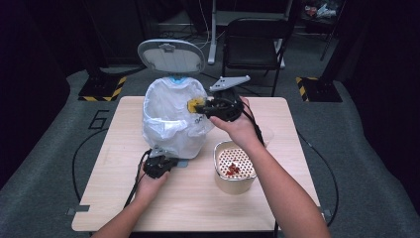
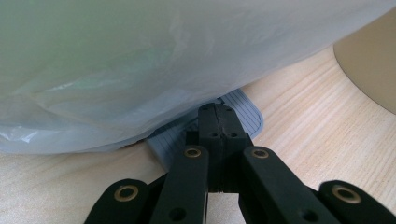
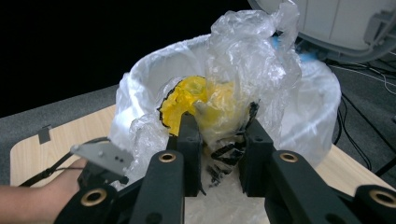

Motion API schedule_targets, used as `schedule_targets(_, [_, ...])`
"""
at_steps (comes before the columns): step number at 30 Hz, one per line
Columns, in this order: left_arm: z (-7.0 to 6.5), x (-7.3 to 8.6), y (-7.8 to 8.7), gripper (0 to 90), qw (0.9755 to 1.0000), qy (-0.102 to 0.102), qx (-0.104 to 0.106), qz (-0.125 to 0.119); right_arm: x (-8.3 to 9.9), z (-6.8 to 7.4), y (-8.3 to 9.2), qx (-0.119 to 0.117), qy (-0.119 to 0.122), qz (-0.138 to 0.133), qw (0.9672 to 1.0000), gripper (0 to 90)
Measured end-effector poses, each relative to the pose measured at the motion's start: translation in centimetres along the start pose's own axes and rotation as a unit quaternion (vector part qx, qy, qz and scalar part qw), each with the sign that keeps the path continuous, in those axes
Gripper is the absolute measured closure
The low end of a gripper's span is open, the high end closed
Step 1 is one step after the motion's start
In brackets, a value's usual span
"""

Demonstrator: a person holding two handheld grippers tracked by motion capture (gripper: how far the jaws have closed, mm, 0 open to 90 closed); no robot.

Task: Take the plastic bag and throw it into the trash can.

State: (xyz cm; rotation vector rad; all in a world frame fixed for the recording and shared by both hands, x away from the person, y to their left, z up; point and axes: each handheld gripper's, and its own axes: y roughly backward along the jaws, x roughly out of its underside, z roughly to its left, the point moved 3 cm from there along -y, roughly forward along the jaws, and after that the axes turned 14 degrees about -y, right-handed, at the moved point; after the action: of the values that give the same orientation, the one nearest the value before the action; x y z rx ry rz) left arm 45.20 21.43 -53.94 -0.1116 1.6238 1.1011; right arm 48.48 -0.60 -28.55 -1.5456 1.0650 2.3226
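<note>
A pedal bin [image 1: 171, 121] lined with a white plastic bag stands on the table's far left, its grey lid [image 1: 171, 55] raised. My left gripper [image 1: 168, 163] lies low at the bin's foot, jaws shut together with nothing between them. Its tips [image 2: 217, 116] rest on the grey ribbed pedal [image 2: 245, 112]. My right gripper [image 3: 222, 130] is shut on a crumpled clear and yellow wrapper [image 3: 201, 100]. It holds the wrapper [image 1: 194, 104] at the right rim of the bin, over the bag's [image 3: 308, 102] open mouth.
A beige tub [image 1: 235, 171] with a perforated insert and red bits stands at the table's [image 1: 148, 208] right. A black folding chair [image 1: 257, 39] and a stand sit beyond the far edge. Cables trail off the left side.
</note>
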Motion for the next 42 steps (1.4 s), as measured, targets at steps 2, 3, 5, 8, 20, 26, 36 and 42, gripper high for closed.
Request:
schedule_targets(2, [0.0,0.0,0.0,90.0,1.0,-0.002,0.0,0.001,-0.5,0.1,-0.6,0.001,0.0,0.001,1.0,74.0])
schedule_targets(3, [0.0,0.0,0.0,90.0,1.0,-0.006,-0.001,0.002,-0.6,0.1,-0.8,0.001,-0.001,0.001,1.0,74.0])
schedule_targets(5, [-0.1,0.0,0.0,90.0,1.0,-0.006,-0.002,0.0,-1.0,0.1,-1.5,0.004,0.002,0.0,1.0,74.0])
schedule_targets(8, [-0.1,0.0,0.0,90.0,1.0,-0.007,-0.002,0.001,-1.6,0.1,-2.3,0.008,0.0,-0.001,1.0,74.0])
schedule_targets(20, [-0.1,0.0,0.0,90.0,1.0,-0.007,-0.003,0.001,-3.9,0.9,-5.2,0.022,-0.003,-0.024,0.9995,74.0])
schedule_targets(26, [-0.1,0.0,0.1,90.0,1.0,-0.007,-0.002,0.002,-4.7,1.6,-7.3,0.033,0.004,-0.022,0.9992,72.7])
schedule_targets(36, [-0.1,0.0,0.1,90.0,1.0,-0.006,-0.001,0.002,-4.2,2.1,-7.9,0.065,0.011,-0.017,0.9977,43.1])
schedule_targets(42, [-0.1,0.0,0.1,90.0,1.0,-0.005,-0.001,0.002,-4.4,1.0,-6.9,0.101,0.013,-0.039,0.994,36.5])
